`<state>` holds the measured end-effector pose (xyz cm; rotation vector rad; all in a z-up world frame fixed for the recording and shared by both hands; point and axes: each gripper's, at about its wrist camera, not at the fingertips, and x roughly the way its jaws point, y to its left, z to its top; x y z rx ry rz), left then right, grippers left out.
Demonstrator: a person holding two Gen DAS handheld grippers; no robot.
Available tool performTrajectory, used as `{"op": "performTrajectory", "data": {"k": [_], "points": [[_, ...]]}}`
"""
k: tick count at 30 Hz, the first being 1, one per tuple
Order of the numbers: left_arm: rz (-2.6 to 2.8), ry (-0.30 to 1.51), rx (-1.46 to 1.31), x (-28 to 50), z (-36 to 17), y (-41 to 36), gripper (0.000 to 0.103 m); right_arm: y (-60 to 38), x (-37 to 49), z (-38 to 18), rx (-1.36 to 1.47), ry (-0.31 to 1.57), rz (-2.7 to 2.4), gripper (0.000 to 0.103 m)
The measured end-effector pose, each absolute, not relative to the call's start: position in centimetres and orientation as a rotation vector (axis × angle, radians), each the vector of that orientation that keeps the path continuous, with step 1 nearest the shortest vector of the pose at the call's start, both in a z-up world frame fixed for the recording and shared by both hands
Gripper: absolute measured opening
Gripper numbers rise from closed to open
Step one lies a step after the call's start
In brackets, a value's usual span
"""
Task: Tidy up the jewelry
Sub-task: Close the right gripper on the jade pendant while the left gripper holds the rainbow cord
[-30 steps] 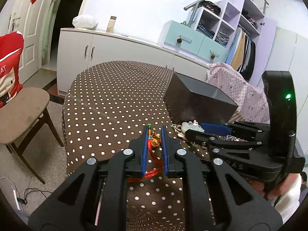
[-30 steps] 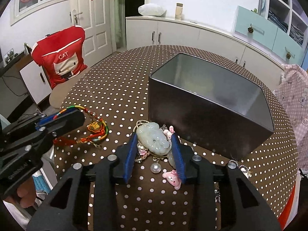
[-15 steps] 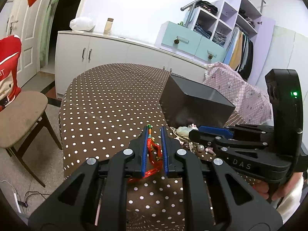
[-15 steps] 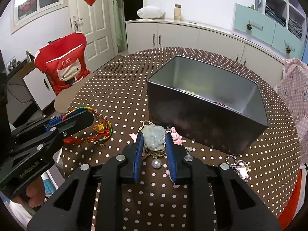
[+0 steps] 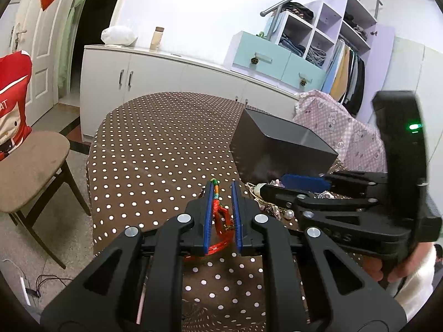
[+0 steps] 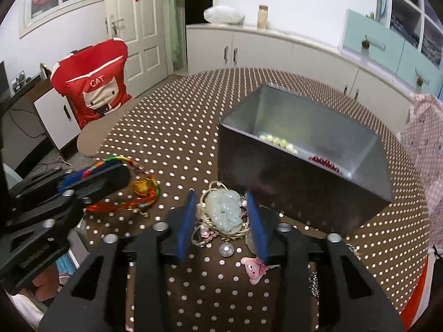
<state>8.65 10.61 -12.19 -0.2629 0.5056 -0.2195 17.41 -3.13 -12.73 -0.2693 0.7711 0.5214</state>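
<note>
Brown polka-dot cloth (image 6: 171, 144) covers my table. Dark metal box (image 6: 301, 174), boxy, holds beads. My right gripper (image 6: 224, 221) is spread around the pale jade pendant (image 6: 224, 210); left gripper (image 5: 221, 210) stands parted astride the red braided cord (image 5: 218, 215), maybe touching one finger.

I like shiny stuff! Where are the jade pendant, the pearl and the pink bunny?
jade pendant (image 6: 225, 211), right wrist view, middle of the carved stone.
pearl (image 6: 226, 249), right wrist view, centre of the bead.
pink bunny (image 6: 254, 269), right wrist view, its face.
</note>
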Motion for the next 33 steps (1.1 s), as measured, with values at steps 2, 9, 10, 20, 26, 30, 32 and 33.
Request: {"op": "performTrajectory", "data": {"k": [2, 9, 10, 20, 26, 30, 32, 33], "points": [[-0.219, 0.506, -0.264, 8.5, -12.3, 10.7, 0.013, -3.4, 17.6, -12.9, -0.251, 0.767, 0.523, 0.028], [-0.219, 0.508, -0.268, 8.5, -12.4, 10.8, 0.013, -2.7, 16.7, -13.4, -0.303, 0.769, 0.527, 0.028], [-0.219, 0.508, -0.267, 8.5, -12.5, 10.8, 0.013, -2.9, 16.8, -13.4, -0.288, 0.774, 0.526, 0.028], [-0.219, 0.505, -0.27, 8.3, -12.2, 10.8, 0.013, -3.8, 16.9, -12.7, -0.233, 0.775, 0.529, 0.026], [-0.227, 0.483, -0.251, 8.3, -11.2, 10.3, 0.013, -5.0, 16.8, -11.5, -0.195, 0.751, 0.526, 0.019], [-0.24, 0.462, -0.233, 8.6, -10.3, 9.6, 0.013, -5.9, 16.7, -11.0, -0.18, 0.739, 0.518, 0.018], [-0.246, 0.452, -0.222, 8.7, -9.9, 9.3, 0.013, -6.1, 16.7, -11.0, -0.185, 0.739, 0.507, 0.018], [-0.249, 0.448, -0.217, 8.7, -9.7, 9.0, 0.013, -6.2, 16.8, -11.1, -0.18, 0.744, 0.505, 0.018]]}}
